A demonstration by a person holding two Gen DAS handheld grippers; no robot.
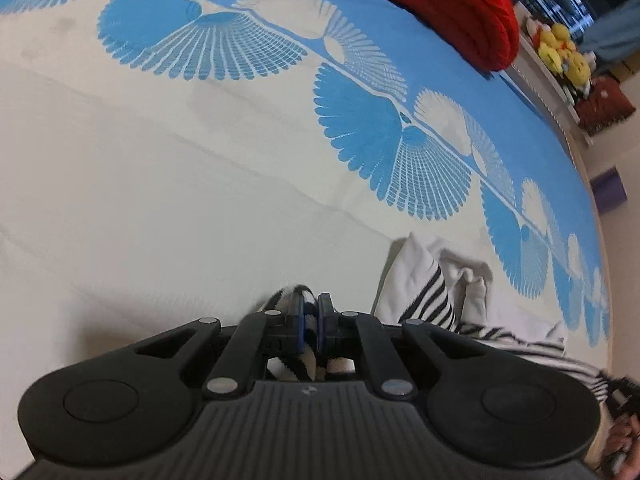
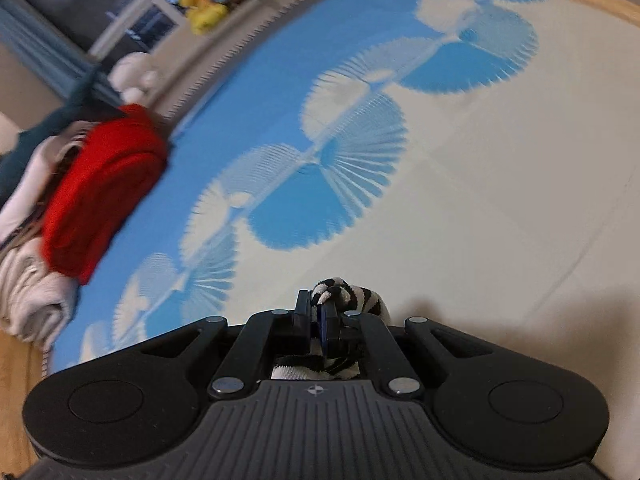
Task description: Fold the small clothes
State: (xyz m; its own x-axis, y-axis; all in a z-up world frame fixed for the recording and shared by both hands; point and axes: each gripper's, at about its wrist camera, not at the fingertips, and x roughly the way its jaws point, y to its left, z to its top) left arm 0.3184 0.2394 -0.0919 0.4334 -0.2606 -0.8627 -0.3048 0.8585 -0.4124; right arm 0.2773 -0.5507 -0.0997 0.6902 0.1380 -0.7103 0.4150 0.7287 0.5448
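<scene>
A black-and-white striped garment (image 1: pixel 424 292) with a plain white part lies on a cream bedspread (image 1: pixel 160 184) printed with bright blue and white fan shapes, beside a red folded cloth (image 2: pixel 100 184) and yellow plush toys (image 1: pixel 560 46).

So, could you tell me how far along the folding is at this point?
Done: a stack of folded clothes, red on top, sits at the bed's edge. In hand: the left gripper and right gripper are each shut on the striped black-and-white garment, which trails across the sheet in the left wrist view. Left: it is bunched, not yet flat or folded, and not on the stack.
</scene>
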